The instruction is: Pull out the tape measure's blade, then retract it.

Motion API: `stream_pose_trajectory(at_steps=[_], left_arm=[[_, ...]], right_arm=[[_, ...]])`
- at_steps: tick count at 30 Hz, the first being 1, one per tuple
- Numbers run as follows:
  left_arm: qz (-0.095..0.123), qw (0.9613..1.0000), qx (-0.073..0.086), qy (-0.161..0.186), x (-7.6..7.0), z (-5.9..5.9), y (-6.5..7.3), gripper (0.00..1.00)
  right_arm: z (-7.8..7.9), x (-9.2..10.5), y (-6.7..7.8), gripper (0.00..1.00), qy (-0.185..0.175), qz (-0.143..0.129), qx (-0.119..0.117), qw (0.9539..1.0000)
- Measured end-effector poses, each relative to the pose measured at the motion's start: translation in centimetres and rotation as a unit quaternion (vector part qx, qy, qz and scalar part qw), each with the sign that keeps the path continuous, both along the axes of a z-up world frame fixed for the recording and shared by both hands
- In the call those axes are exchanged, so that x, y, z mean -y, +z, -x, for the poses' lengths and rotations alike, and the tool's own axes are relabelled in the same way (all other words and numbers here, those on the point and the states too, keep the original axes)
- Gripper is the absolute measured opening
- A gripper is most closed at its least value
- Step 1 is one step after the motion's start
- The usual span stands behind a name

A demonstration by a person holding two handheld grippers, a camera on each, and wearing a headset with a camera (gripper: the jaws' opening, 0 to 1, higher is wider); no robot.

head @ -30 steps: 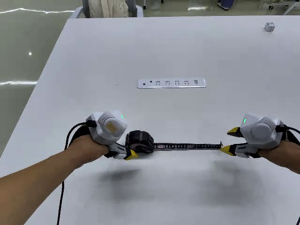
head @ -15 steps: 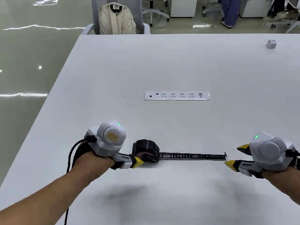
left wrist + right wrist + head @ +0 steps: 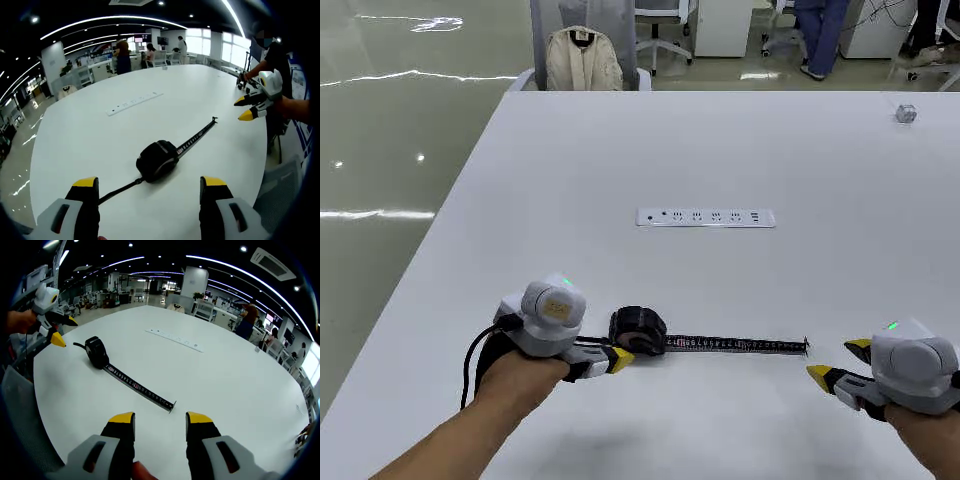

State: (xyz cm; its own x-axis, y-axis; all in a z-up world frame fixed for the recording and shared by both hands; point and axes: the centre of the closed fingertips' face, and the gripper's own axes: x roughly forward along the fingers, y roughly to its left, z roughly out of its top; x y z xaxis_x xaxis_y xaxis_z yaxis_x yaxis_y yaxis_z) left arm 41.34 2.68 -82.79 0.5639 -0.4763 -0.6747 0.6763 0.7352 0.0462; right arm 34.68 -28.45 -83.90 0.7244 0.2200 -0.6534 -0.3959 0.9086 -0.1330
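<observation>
Yellow-tipped, my left gripper (image 3: 612, 356) has its jaws spread wide and empty, with the black tape measure (image 3: 638, 330) lying on the table (image 3: 720, 130) just ahead of them. The blade (image 3: 735, 345) runs flat to the right. Its tip ends near my right gripper (image 3: 840, 360), jaws also apart, holding nothing.

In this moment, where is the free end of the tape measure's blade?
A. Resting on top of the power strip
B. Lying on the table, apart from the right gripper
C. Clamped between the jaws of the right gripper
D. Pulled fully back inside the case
B: the blade lies stretched out flat on the table, and its hook end stops short of the right gripper, whose jaws stand open with nothing between them.
</observation>
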Motion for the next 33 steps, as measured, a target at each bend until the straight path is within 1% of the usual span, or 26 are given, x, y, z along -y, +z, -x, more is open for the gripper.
stream_pose_trajectory(at_steps=[3,5,7,10,12,13,17,22,24,26,27,29,30,31,33], left_arm=[[0.002,1.0000,0.003,0.008,-0.2,0.5,0.4,0.81],[0.015,0.9997,0.004,0.020,-0.4,0.9,0.9,0.81],[0.015,0.9997,0.005,0.021,-0.5,1.5,1.0,0.81],[0.020,0.9993,0.007,0.031,-0.8,2.3,1.3,0.83],[0.021,0.9989,0.006,0.041,-1.1,2.8,1.4,0.85],[0.025,0.9986,0.008,0.046,-1.2,2.9,1.5,0.85],[0.030,0.9978,0.009,0.058,-1.5,3.7,1.9,0.86],[0.032,0.9974,0.009,0.064,-1.6,4.6,2.1,0.87],[0.032,0.9971,0.008,0.069,-1.8,4.9,2.2,0.87],[0.037,0.9964,0.006,0.076,-1.8,5.2,2.3,0.87],[0.038,0.9959,0.005,0.082,-1.9,5.5,2.5,0.87],[0.043,0.9958,0.001,0.081,-1.6,5.8,2.6,0.89],[0.040,0.9956,-0.001,0.084,-1.7,6.0,2.6,0.89],[0.041,0.9954,0.003,0.087,-1.6,6.1,2.7,0.89],[0.042,0.9951,0.001,0.090,-1.6,6.5,2.8,0.90]], right_arm=[[0.8,-0.1,0.5,0.42,-0.010,-0.006,0.004,0.9999],[1.3,-0.2,0.6,0.41,-0.013,-0.009,0.005,0.9999],[1.7,-0.3,0.7,0.42,-0.015,-0.006,0.007,0.9998],[2.5,-0.5,1.0,0.42,-0.019,-0.008,0.007,0.9998],[2.8,-0.5,1.2,0.43,-0.024,-0.013,0.009,0.9996],[3.0,-0.5,1.3,0.43,-0.025,-0.015,0.009,0.9995],[3.7,-1.0,1.6,0.44,-0.024,-0.015,0.011,0.9995],[4.5,-1.3,2.0,0.46,-0.027,-0.019,0.013,0.9994],[4.9,-1.5,2.3,0.46,-0.030,-0.022,0.014,0.9992],[5.3,-1.7,2.5,0.47,-0.032,-0.022,0.015,0.9991],[5.5,-1.7,2.7,0.46,-0.034,-0.020,0.019,0.9991],[5.8,-1.7,2.9,0.48,-0.035,-0.020,0.019,0.9990],[6.0,-1.8,3.1,0.48,-0.035,-0.021,0.020,0.9990],[6.2,-1.8,3.2,0.48,-0.036,-0.020,0.020,0.9990],[6.5,-1.7,3.3,0.49,-0.038,-0.023,0.018,0.9988]])
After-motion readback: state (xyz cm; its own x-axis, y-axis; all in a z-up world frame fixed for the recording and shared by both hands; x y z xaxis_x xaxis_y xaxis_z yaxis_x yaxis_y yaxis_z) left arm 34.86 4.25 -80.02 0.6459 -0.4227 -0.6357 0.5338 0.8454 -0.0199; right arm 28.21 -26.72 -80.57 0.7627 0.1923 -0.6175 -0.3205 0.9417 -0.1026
